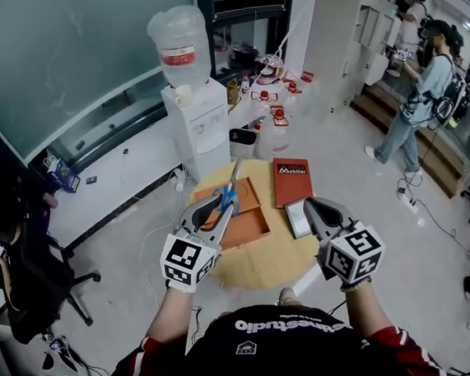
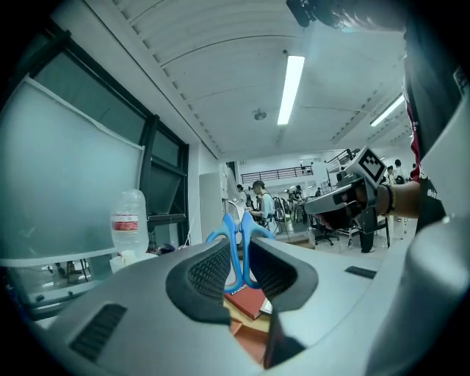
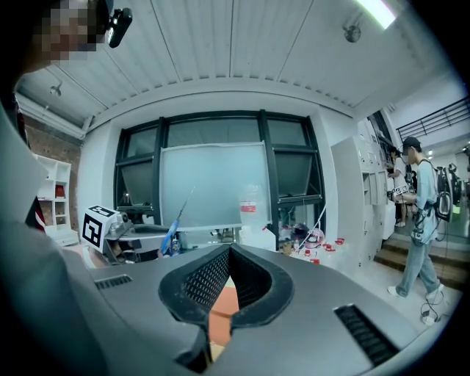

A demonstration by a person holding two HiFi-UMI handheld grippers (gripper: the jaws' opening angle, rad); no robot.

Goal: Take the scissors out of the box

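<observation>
The left gripper (image 1: 219, 209) was clenched on the scissors (image 1: 230, 193), its ribbed pads pressing the two bright blue loop handles from either side. The slim silver blades lay closed together and pointed away from the person. The scissors hung in the air above the shallow orange box (image 1: 251, 227) on the round wooden table (image 1: 263, 269). The right gripper (image 1: 311, 207) was clenched on nothing, near a red book (image 1: 292, 179).
</observation>
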